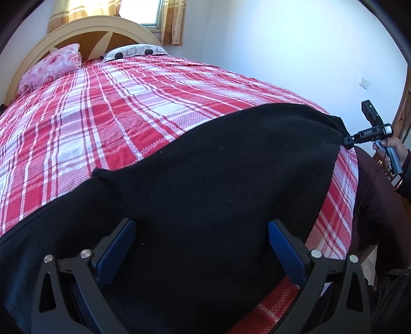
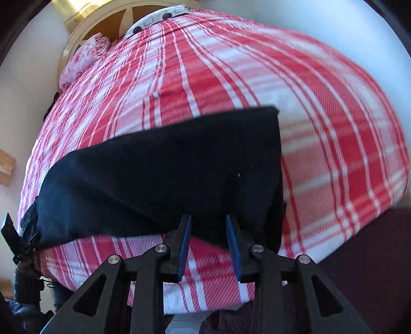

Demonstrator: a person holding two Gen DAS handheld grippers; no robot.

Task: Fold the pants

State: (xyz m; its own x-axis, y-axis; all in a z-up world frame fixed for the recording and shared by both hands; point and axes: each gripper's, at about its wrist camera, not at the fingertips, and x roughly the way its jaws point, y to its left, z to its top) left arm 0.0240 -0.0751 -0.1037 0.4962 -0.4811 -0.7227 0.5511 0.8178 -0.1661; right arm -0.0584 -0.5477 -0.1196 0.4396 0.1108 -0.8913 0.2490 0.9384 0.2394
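Note:
The black pants (image 1: 218,167) lie flat across the near part of a bed with a red and white plaid cover (image 1: 102,102). My left gripper (image 1: 201,226) is wide open just above the pants, blue pads on either side of the cloth. In the right wrist view the pants (image 2: 167,167) stretch from the left edge to a straight end at the middle. My right gripper (image 2: 208,219) is partly open at the pants' near edge, with nothing between its pads. The right gripper also shows in the left wrist view (image 1: 346,140), touching the pants' far right corner.
A pink floral pillow (image 1: 51,66) and a white patterned pillow (image 1: 133,51) lie by the cream headboard (image 1: 84,28). A window with yellow curtains (image 1: 172,23) is behind. A white wall stands to the right. The person's dark red clothing (image 2: 359,257) is at the bed's near edge.

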